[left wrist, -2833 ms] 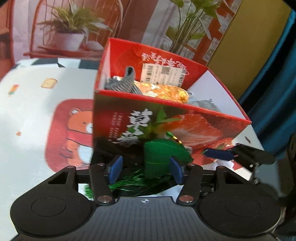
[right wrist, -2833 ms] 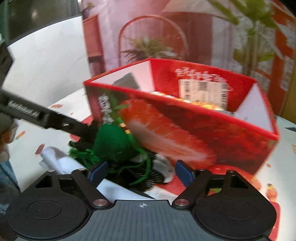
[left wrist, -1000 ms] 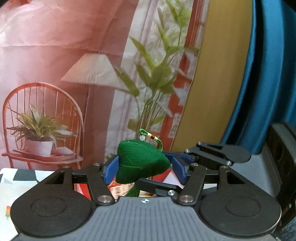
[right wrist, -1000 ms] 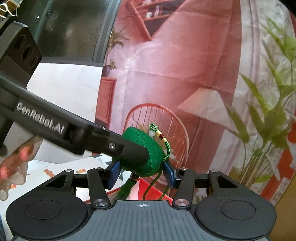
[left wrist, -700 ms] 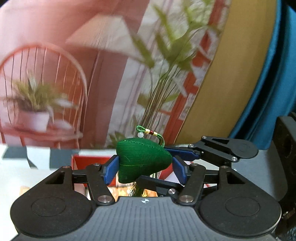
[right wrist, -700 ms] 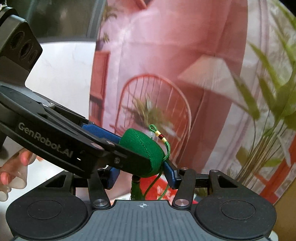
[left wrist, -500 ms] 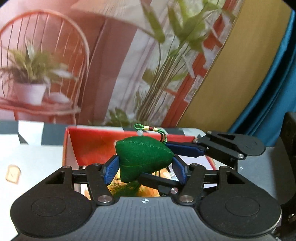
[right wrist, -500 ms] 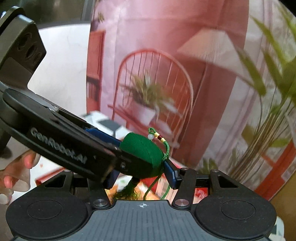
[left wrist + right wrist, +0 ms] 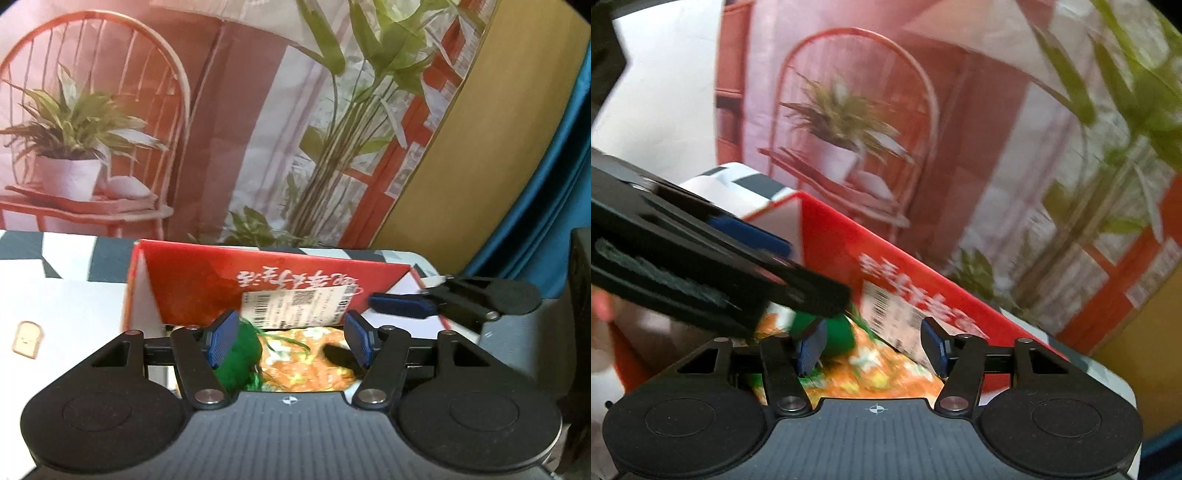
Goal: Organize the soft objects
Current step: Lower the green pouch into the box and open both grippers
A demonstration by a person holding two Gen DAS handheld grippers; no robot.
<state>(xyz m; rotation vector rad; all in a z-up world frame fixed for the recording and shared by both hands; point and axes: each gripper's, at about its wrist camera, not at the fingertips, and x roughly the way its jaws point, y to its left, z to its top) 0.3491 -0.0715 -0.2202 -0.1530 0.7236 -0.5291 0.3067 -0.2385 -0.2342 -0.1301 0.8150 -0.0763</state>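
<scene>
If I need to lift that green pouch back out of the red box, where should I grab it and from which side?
Grip the green pouch across its plump body, coming straight down through the red box's open top. It lies low on the orange floral cloth near the left wall, so the walls likely block any side approach. Avoid the thin cord: it would probably slip.

Red box (image 9: 207, 291) carrying white Chinese characters upside down along inner back wall, too blurred for reading; same characters showing slanted and smeared in right wrist view on red box (image 9: 831, 243). White sticker label (image 9: 295, 308) sitting on that wall with barcode and QR code, print too small for reading. Black lettering on left gripper's arm in right wrist view smearing into illegible streak
</scene>
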